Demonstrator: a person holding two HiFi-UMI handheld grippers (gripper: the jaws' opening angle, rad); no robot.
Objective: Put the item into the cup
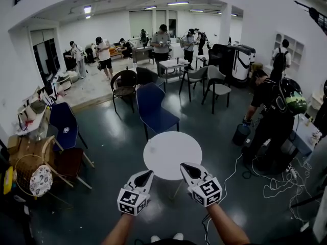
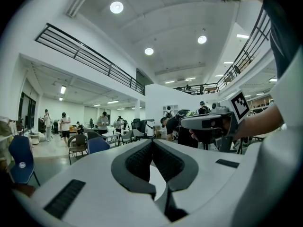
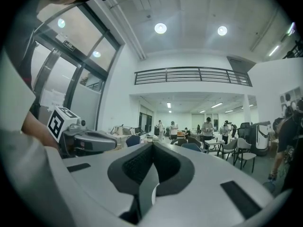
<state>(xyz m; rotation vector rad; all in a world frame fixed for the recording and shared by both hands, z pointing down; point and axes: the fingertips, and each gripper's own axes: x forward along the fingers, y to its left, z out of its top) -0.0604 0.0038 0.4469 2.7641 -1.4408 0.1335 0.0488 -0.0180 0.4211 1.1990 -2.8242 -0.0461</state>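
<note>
A round white table [image 1: 171,148] stands just ahead of me with nothing on its top. No cup and no item show in any view. My left gripper [image 1: 150,172] hovers at the table's near left edge, its jaws shut with nothing between them. My right gripper [image 1: 183,165] hovers at the near right edge, shut and holding nothing too. Both point forward and level, side by side. In the left gripper view the dark pads [image 2: 142,161] meet at the tip, and the right gripper [image 2: 208,122] shows beside it. The right gripper view shows the left gripper [image 3: 90,142] at its left.
A blue chair [image 1: 155,108] stands behind the table. A person [image 1: 271,114] bends over at the right, near white cables [image 1: 278,185] on the dark floor. At the left are another blue chair [image 1: 64,126] and a wicker basket [image 1: 28,173]. Several people and chairs are farther back.
</note>
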